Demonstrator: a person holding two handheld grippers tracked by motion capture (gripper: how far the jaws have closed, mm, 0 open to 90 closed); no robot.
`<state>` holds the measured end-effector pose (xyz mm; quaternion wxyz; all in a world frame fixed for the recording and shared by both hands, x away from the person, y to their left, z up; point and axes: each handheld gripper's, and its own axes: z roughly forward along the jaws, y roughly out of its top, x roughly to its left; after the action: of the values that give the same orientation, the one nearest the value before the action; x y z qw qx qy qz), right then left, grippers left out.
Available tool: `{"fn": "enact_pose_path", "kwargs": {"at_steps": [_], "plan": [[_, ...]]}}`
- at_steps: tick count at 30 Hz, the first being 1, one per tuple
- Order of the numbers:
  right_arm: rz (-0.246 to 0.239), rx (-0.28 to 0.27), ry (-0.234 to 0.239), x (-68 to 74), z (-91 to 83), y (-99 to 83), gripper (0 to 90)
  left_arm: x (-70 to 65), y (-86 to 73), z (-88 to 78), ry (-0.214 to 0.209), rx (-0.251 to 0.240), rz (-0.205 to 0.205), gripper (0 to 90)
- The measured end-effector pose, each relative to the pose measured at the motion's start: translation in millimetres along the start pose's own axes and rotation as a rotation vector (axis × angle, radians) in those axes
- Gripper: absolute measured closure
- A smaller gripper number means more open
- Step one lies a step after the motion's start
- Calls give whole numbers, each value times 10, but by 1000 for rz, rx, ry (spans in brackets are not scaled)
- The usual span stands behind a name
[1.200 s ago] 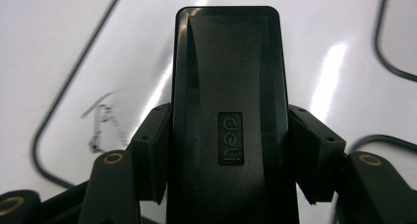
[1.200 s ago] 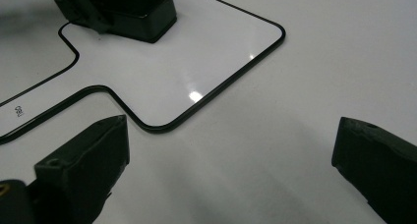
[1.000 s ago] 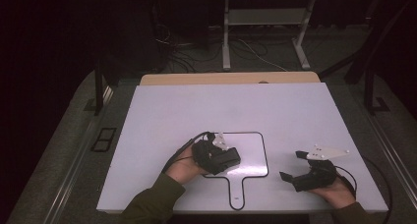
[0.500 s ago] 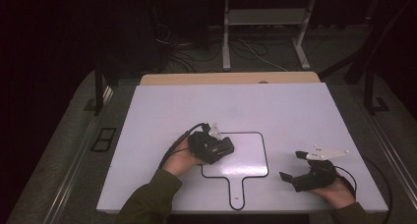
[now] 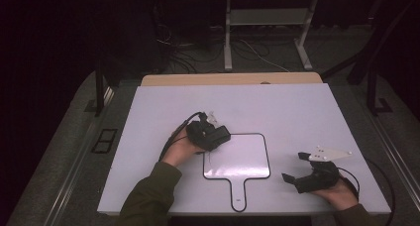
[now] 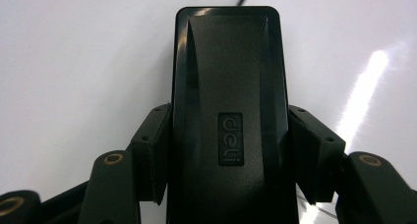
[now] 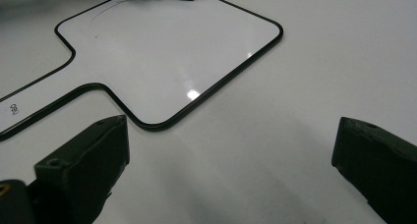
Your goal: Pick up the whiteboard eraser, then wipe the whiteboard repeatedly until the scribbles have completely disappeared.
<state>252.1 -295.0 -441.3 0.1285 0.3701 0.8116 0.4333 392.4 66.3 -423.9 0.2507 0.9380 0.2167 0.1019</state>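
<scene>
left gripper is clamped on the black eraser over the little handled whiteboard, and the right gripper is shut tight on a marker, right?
Not quite. The right gripper holds no marker: in the right gripper view its jaws stand wide apart with bare table between them. The rest holds: the left gripper is clamped on the black eraser at the upper left corner of the handled whiteboard.

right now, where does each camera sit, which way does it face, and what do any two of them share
High view: above the person's side, looking forward and down on the white table; both forearms, left gripper and right gripper show.
Left gripper view: rides the left gripper, looking along its jaws clamped on a black eraser.
Right gripper view: rides the right gripper, jaws apart, facing the paddle-shaped whiteboard.
Shared: the high and right gripper views both show the whiteboard.
</scene>
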Motion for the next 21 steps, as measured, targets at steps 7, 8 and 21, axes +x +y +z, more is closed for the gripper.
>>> {"fn": "enact_pose_path", "kwargs": {"at_steps": [7, 8, 21], "plan": [[3, -1, -1, -10, 4, 2, 0, 120, 15, 19, 15, 2, -14, 394], [1, 0, 0, -15, 6, 1, 0, 130, 16, 20, 20, 1, -12, 394], [2, -3, 0, -11, -2, 1, 0, 110, 42, 29, 23, 12, -10, 394]]}}
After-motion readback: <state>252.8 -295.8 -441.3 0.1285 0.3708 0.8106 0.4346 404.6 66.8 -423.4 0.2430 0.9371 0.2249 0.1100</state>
